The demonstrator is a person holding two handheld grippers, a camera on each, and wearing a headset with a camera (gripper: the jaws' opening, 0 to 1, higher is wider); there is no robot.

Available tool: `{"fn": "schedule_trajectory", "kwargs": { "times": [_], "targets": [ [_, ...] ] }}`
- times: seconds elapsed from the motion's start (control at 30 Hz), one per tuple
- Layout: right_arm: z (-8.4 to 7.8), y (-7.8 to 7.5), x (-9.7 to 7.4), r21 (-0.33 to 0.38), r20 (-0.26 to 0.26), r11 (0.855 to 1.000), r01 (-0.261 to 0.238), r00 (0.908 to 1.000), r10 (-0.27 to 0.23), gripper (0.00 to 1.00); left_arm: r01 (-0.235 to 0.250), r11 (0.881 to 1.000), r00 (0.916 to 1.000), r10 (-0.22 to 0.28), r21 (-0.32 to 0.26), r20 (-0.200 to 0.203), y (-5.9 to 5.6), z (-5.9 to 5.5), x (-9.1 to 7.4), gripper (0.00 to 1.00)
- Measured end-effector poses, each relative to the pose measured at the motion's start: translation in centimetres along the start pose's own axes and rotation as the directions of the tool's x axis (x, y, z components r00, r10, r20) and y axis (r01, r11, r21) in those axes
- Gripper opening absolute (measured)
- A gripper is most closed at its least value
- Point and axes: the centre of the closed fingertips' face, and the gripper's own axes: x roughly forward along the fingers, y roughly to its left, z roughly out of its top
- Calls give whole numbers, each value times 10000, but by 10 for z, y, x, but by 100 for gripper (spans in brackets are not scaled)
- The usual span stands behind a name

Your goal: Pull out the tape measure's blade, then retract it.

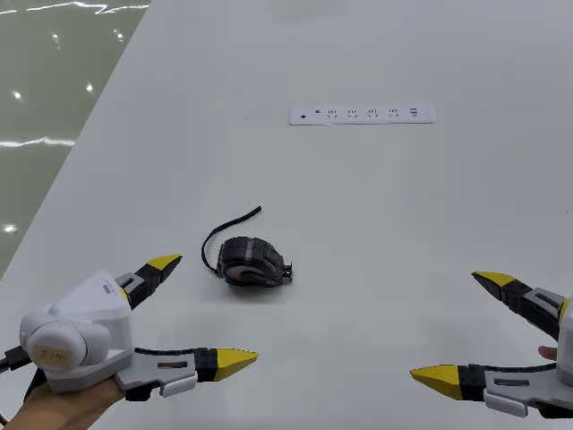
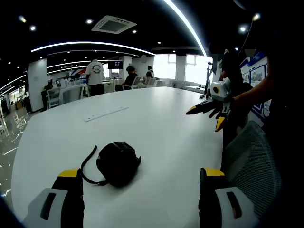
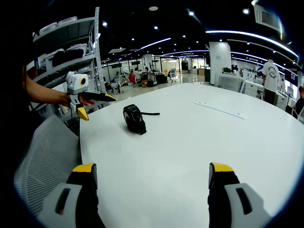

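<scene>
Presently found black tape measure (image 1: pixel 254 262) (image 2: pixel 118 163) (image 3: pixel 134 118) lying on white bench (image 1: pixel 403 224), near the middle of the head view and clear of both tools. Noted thin black wrist strap (image 1: pixel 224 228) looping out from the case toward 11 o'clock.

Located left gripper (image 1: pixel 213 308) (image 2: pixel 141 172) at 7 o'clock of the tape measure, held in a hand at the bottom left corner. Recorded its jaws spread wide, yellow tips well apart, gripping nothing. Confirmed in left gripper view: tape measure between the two tips and a little ahead of them, touching neither.

Located right gripper (image 1: pixel 448 325) (image 3: pixel 152 166) at 4 o'clock of the tape measure, well apart from it. Recorded jaws likewise spread wide and empty. Confirmed in right gripper view: tape measure ahead at 11 o'clock.

Observed white power strip (image 1: pixel 362 114) flat on bench at 1 o'clock of the tape measure, well beyond it. Observed grey mesh chair back (image 2: pixel 251 161) at bench edge, and glossy green floor (image 1: pixel 45 107) at 10 o'clock.
</scene>
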Motion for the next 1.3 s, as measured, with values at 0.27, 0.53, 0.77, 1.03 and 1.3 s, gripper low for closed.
{"fn": "schedule_trajectory", "kwargs": {
  "times": [0.27, 0.53, 0.77, 1.03, 1.3],
  "targets": [
    [1, 0, 1, -17, 12, 10000, -15, 10000, 15, 100, -18, 10000, 10000, 18, 23, 38, -2, 3, 1, 100],
    [2, 1, 2, -56, 0, 10000, -42, 10000, 42, 100, -26, 10000, 10000, 26, 44, 26, -2, 3, 2, 100],
    [3, 3, 2, -150, -51, 9998, -145, 9999, 144, 100, 28, 9998, 10000, -26, 180, -66, 1, 1, 2, 98],
    [4, 2, 5, -292, -186, 9991, -294, 9994, 289, 99, 102, 9996, 9997, -96, 276, -207, 5, -1, 3, 97],
    [5, -1, 9, -567, -357, 9968, -558, 9979, 538, 97, 293, 9985, 9987, -273, 461, -421, 9, -2, 7, 94]
  ]
}}
